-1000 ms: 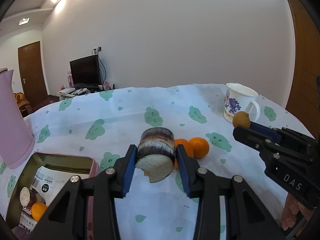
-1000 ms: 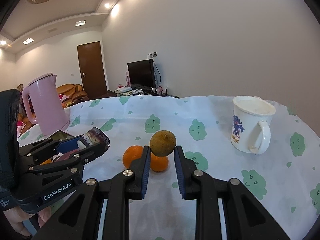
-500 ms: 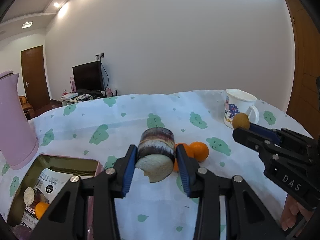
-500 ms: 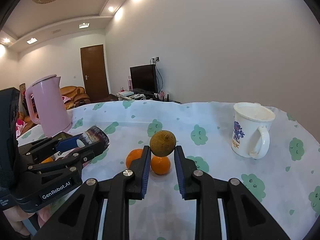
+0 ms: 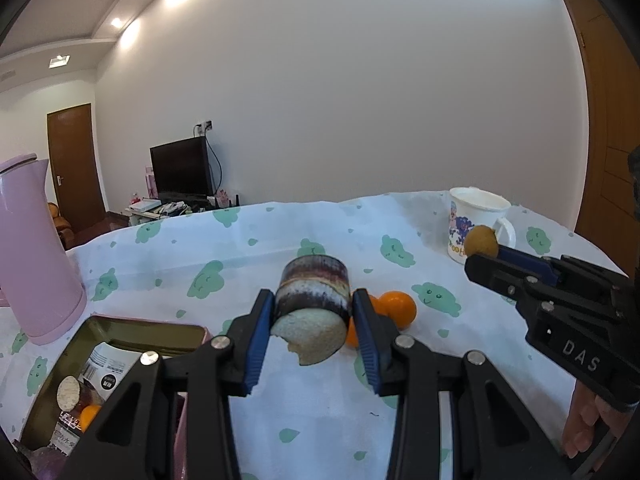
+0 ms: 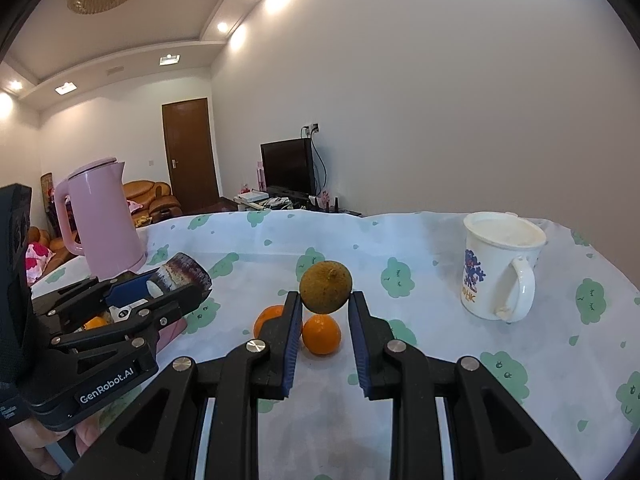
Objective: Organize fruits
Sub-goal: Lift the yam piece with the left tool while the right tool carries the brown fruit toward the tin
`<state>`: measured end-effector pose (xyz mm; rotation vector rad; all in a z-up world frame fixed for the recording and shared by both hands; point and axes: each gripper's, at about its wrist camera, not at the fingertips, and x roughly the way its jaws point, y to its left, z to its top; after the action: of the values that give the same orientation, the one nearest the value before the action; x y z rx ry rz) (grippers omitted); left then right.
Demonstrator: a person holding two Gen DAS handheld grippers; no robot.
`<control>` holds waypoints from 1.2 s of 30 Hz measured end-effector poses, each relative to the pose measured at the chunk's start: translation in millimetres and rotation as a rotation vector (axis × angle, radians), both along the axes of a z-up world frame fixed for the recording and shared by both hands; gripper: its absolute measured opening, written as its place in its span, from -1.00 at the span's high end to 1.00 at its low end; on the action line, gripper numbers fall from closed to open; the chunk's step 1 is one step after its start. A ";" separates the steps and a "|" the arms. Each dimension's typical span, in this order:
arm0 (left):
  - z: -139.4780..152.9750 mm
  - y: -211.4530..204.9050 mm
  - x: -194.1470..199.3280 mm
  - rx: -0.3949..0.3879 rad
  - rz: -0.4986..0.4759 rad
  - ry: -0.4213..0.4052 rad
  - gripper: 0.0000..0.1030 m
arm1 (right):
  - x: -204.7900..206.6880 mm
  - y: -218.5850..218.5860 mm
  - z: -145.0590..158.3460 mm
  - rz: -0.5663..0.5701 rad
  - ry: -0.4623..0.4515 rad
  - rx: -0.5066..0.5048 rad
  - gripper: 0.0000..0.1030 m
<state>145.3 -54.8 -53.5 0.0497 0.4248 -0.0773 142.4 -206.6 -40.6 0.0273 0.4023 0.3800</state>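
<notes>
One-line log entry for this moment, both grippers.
left gripper: shut on sugarcane chunk | right gripper: shut on brown round fruit | two oranges on table | tin open

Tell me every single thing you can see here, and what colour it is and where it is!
Dark purple sugarcane chunk: 1, pale cut end, clamped in the left gripper.
Round brown-green fruit: 1, clamped in the right gripper.
Small oranges: 2, orange, on the tablecloth, mid-table.
Pink metal tin: 1, open, front left; holds one cane piece, one orange and a printed packet.
Pink kettle: 1, far left.
White mug with cartoon print: 1, right side.
White tablecloth with green clouds: 1, covering the table.
Black television: 1, by the back wall.
Brown door: 1, back left.
Left gripper: black, blue pads, shut.
Right gripper: black, blue pads, shut.
</notes>
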 end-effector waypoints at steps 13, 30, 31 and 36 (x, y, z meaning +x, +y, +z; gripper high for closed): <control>2.5 -3.5 -11.0 0.022 0.007 -0.043 0.19 | -4.3 -5.2 3.7 0.007 -0.029 0.035 0.51; 4.7 -4.3 -22.2 0.031 0.029 -0.068 0.19 | -17.6 -2.1 11.6 0.018 -0.105 0.026 0.51; 4.9 -4.4 -23.7 0.034 0.030 -0.071 0.19 | -17.3 -1.3 11.6 0.018 -0.104 0.022 0.51; 5.2 -3.0 -29.0 0.041 0.029 -0.070 0.19 | -17.8 0.9 11.2 0.022 -0.093 0.024 0.51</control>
<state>116.3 -57.8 -48.3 0.0861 0.3571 -0.0381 124.7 -205.6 -29.4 0.0287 0.3065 0.4061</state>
